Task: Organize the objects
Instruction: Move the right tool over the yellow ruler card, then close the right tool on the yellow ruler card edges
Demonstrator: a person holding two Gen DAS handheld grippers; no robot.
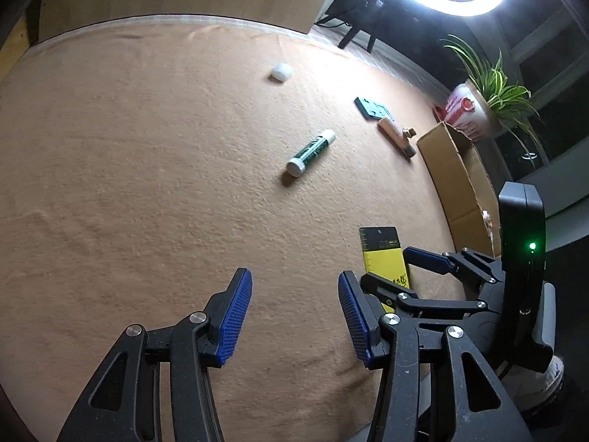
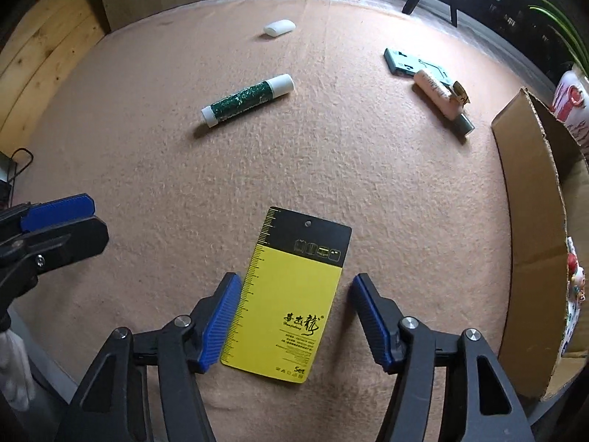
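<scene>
Most of the sorting was, by my judgement, still to do. Five loose things lay on the cloth-covered bench (image 2: 147, 169), and only something colourful, too cut off to identify, showed inside the open cardboard box (image 2: 530, 258) at the right tool's right.

The right tool (image 2: 291, 320) pointed steeply down with its blue pads spread to either side of the yellow-and-black card (image 2: 291, 294). The left pad sat just at the card's ruled edge, the right pad stood apart from it, so nothing was gripped. The left tool (image 1: 294, 316) was likewise about half open and empty, over bare cloth, with the card just to its right and partly hidden behind the other tool.

Ahead of the right tool lay the green tube with white caps (image 2: 246, 100). Further ahead and near the bench's far edge was a small white capsule-shaped piece (image 2: 279, 27). Ahead and to the right, a pale pink tube (image 2: 440, 94) lay with one end on a teal flat pack (image 2: 408, 62), both near the box.

The card carried a ruler scale down its left edge, a hang hole, four small garment icons on the black band, brush-style Chinese characters with small script beneath that I could not read, and the word "Set" at the bottom. The green tube's print was too speckled to read. A red-and-white pot (image 1: 465, 110) holding a plant bore red lettering, illegible.
</scene>
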